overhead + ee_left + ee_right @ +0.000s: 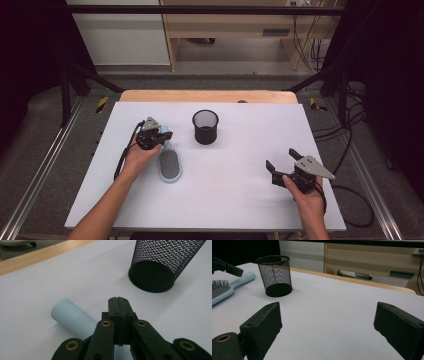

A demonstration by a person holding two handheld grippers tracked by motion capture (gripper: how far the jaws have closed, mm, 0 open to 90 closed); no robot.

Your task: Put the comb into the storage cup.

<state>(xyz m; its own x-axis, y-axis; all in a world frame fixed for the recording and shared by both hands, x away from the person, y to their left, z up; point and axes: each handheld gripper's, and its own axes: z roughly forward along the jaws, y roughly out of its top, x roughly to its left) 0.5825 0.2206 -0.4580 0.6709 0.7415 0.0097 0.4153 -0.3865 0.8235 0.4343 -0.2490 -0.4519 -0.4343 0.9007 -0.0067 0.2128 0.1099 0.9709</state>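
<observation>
Early stage, likely: left gripper [119,300] jaws closed above the brush [169,162] handle, cup [205,126] ahead; right gripper [327,325] jaws open, idle.

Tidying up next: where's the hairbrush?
High view: the hairbrush lies left of centre on the white table, beside the left gripper, near the mesh cup.

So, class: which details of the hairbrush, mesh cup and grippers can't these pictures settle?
- Light blue plastic hairbrush: in the left gripper view the left gripper hides its bristle head.
- Black wire-mesh cup: its rim is cut off by that view's top edge.
- Right gripper: open.
</observation>
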